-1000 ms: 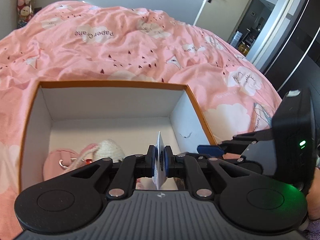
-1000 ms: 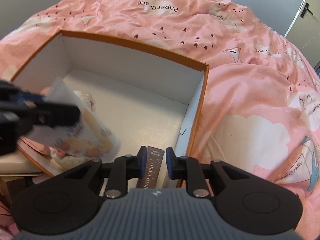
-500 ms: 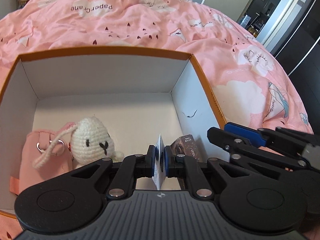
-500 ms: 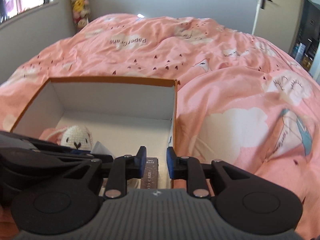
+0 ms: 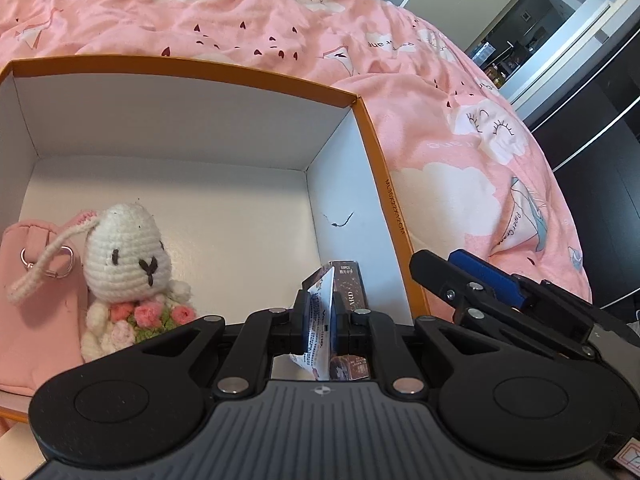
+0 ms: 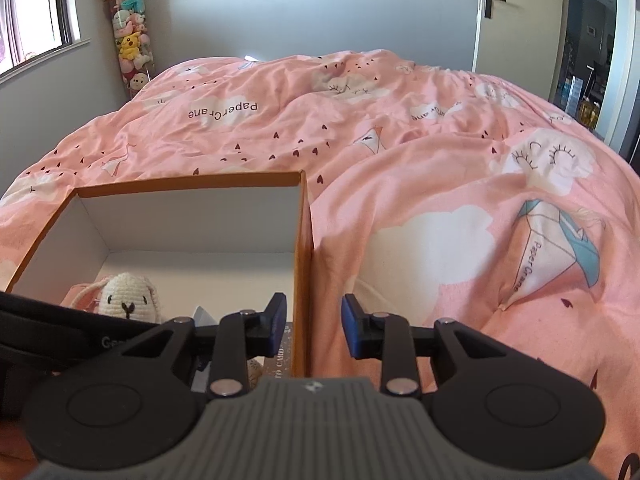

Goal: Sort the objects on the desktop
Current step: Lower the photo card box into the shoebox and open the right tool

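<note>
An orange-rimmed white box (image 5: 372,140) sits on the bed. In it lie a crochet bunny (image 5: 124,248), a pink pouch (image 5: 32,280) and a brown card box (image 5: 350,284) against the right wall. My left gripper (image 5: 320,320) is low inside the box, shut on a thin white packet (image 5: 322,312) held on edge. My right gripper (image 6: 313,320) hangs over the box's right wall (image 6: 302,260). Its jaws are opening and no pad touches anything. The card box (image 6: 276,364) lies loose below its left finger. In the left wrist view the right gripper (image 5: 440,264) is just outside that wall.
A rumpled pink duvet (image 6: 440,168) surrounds the box on all sides. A clear tube of plush toys (image 6: 130,40) stands by the far wall near a window (image 6: 32,12). A door (image 6: 516,16) and a dark hallway lie to the right.
The right gripper has let go of the brown card box, widened its jaws and swung right over the box wall. The left gripper sank into the box with the packet still held.
</note>
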### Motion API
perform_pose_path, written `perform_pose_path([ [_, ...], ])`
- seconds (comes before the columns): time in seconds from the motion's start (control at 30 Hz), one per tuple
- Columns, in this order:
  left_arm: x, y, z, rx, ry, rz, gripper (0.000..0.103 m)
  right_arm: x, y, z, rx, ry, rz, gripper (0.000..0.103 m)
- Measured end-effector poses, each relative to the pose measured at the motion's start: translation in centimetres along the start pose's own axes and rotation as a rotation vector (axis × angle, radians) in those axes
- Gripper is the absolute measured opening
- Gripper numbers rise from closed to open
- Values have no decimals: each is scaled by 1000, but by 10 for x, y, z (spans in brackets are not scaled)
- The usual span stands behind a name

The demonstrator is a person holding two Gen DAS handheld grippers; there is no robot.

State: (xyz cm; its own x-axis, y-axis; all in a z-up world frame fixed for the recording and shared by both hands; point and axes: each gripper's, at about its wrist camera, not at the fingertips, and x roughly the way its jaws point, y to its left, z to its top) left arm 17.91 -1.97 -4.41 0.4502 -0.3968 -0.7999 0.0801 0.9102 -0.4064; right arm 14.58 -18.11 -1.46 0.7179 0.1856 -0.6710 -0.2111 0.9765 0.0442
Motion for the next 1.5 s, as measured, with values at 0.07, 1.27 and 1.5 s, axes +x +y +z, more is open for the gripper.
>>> perform_pose_path([
  [0.07, 0, -1, 0, -2, -2, 5, 10, 1, -1, -1, 7, 3, 4, 32],
  [1.27, 34, -33, 83, 149, -134, 167, 10, 37, -46, 21, 261, 78, 184, 37],
  [1.5, 54, -37, 98, 125, -107, 170, 10, 46, -38, 32, 202, 74, 183, 29],
])
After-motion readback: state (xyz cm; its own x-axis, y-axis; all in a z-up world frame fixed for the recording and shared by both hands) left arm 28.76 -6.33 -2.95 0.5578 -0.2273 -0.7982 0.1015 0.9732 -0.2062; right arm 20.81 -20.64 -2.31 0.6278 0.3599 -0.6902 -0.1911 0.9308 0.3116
